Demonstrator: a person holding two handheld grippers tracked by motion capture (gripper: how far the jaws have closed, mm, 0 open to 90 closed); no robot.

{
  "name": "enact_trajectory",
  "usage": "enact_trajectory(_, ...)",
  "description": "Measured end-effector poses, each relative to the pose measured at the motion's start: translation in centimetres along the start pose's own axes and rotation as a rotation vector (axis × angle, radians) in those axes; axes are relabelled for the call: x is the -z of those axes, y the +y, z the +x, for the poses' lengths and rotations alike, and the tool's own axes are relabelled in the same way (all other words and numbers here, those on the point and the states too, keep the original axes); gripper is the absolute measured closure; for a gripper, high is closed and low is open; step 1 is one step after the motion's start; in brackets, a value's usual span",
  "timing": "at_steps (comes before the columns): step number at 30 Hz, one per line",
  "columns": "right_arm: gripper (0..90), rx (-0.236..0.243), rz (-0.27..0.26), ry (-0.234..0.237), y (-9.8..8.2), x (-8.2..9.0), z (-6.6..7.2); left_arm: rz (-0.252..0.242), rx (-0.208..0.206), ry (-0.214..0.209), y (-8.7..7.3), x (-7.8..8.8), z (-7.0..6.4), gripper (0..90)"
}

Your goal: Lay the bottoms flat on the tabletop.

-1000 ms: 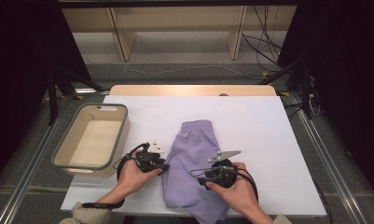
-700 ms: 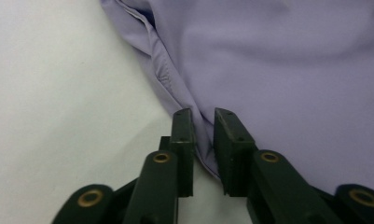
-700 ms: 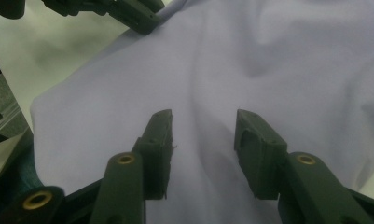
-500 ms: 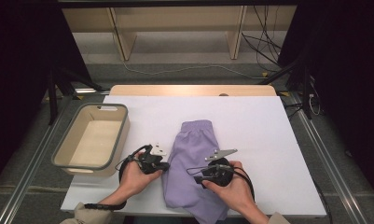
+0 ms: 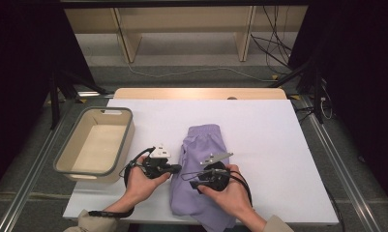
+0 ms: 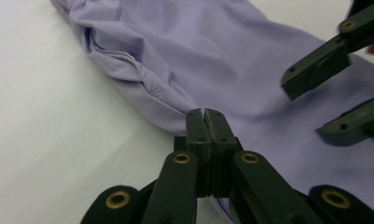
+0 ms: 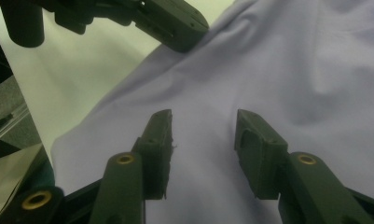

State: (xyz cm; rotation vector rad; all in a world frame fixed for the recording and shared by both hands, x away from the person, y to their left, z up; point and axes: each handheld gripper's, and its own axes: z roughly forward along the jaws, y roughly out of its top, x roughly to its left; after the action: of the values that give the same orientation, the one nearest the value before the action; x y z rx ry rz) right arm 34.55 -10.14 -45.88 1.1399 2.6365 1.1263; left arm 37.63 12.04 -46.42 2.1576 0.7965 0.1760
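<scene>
Here the purple garment (image 5: 201, 179) lies lengthwise on the white surface (image 5: 278, 145), between the two tongs and partly under the right one. Its near end is cut off by the picture's bottom edge in the high view, and the right hand (image 5: 230, 198) covers part of its middle, so its full shape cannot be made out. The left tongs (image 6: 206, 122) have just been closing and now stand fully shut, pinching the folded left edge of the garment; how much cloth sits between the tips is hidden by the tips themselves. The right tongs (image 7: 203, 140) stand about half open over flat cloth, just beside the left tongs, gripping nothing; whether their tips touch the cloth is hard to tell. Left of the left tongs, a grey-rimmed beige tub (image 5: 73, 159) rests at the surface's edge. Beyond the surface are a wooden shelf frame (image 5: 182, 29), loose cables (image 5: 278, 53) on the grey floor, and dark curtains at both sides.
</scene>
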Motion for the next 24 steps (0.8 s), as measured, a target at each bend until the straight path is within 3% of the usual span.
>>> enact_trajectory(2, 57.4, -0.012, -0.013, -0.005, 0.2, -0.1, -0.2, -0.007, 0.007, -0.018, 0.0, -0.1, -0.1, 89.3)
enact_trajectory(4, 58.7, -0.033, -0.033, -0.014, 0.4, 0.0, -0.7, -0.003, 0.001, -0.022, 0.0, -0.2, -0.3, 89.3)
enact_trajectory(5, 60.4, -0.064, -0.055, -0.023, 0.7, 0.0, -1.2, -0.001, -0.007, -0.023, 0.1, -0.3, -0.3, 89.3)
enact_trajectory(10, 63.1, -0.11, -0.101, -0.047, 1.7, -0.1, -2.3, 0.014, -0.03, -0.022, 0.2, -0.7, -0.8, 89.3)
enact_trajectory(14, 63.9, -0.133, -0.117, -0.062, 2.9, -1.2, -3.2, 0.014, -0.031, -0.02, 0.1, -0.8, -0.7, 89.2)
enact_trajectory(24, 63.9, -0.146, -0.132, -0.067, 4.2, -2.6, -3.6, 0.029, -0.053, -0.025, 0.1, -1.1, -0.9, 89.3)
